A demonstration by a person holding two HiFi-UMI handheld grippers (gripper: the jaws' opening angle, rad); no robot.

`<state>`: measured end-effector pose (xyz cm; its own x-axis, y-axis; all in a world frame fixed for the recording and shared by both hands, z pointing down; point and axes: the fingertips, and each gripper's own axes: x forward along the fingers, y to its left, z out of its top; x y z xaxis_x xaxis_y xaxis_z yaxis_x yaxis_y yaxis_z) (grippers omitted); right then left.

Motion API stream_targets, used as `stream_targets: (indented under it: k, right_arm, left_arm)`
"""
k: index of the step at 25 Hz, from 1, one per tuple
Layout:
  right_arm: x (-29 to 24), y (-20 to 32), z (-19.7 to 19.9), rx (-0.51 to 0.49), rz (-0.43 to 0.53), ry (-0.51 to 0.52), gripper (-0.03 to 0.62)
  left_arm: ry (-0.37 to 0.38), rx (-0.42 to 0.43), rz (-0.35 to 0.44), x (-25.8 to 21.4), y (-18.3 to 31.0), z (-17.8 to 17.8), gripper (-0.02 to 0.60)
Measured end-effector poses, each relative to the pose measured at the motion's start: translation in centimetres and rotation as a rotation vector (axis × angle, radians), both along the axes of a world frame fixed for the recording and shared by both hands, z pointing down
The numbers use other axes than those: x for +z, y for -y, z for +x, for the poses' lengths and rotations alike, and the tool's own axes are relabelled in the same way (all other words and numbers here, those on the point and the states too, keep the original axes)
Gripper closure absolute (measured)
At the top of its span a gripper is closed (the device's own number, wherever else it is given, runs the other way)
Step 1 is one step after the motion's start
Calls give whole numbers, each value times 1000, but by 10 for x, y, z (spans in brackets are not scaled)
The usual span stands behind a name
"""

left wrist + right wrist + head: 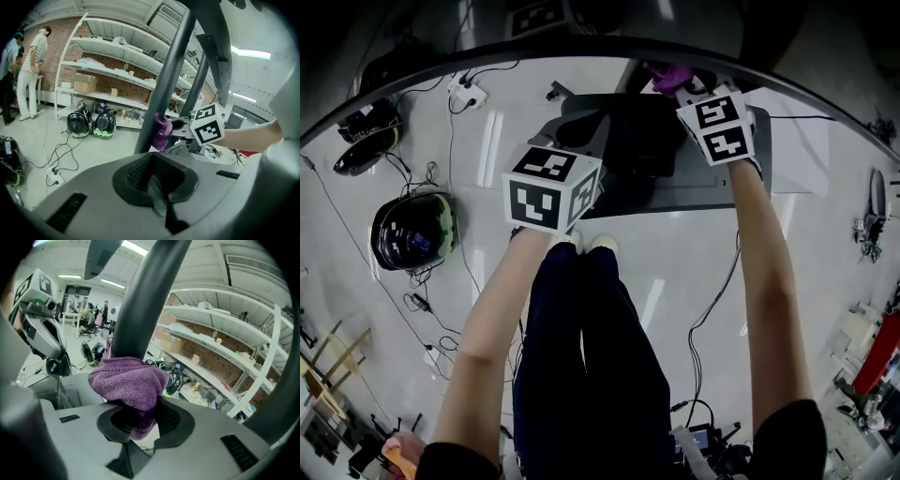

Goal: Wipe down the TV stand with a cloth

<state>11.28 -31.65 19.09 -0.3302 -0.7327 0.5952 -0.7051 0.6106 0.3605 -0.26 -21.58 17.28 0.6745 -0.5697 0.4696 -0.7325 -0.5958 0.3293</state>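
Here we face the TV stand [703, 192], its dark post [140, 296] rising ahead. The left gripper [157, 180] is clenched on nothing. The right gripper [140, 420] pinches the purple cloth [129, 378] at the post. We judge the pinch shallow, so hard rubbing may tug the cloth free. No writing reads, only square markers [720, 127].

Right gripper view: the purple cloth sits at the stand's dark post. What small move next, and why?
Probably slide the right gripper down along the post without loosening its grip. Its jaws are shut on the purple cloth, which seems bunched against the post, so a short stroke would wipe it. The left gripper is shut, empty and off to the side.
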Motion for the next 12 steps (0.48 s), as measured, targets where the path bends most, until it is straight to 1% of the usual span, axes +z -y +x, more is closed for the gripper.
stream_targets:
  k: [4, 8, 10, 12]
  right_arm:
    - [-29, -4, 15, 30, 95, -69, 496]
    - [-65, -11, 32, 10, 209, -181, 496]
    - [-84, -14, 39, -2, 268, -250, 496]
    - [-101, -18, 45, -26, 340, -355, 496]
  left_arm:
    - [-10, 20, 12, -10, 4, 7, 575]
    - [-30, 51, 39, -28, 10, 25, 575]
    - [-36, 69, 53, -37, 12, 36, 575]
    - [-39, 80, 66, -45, 13, 45, 575]
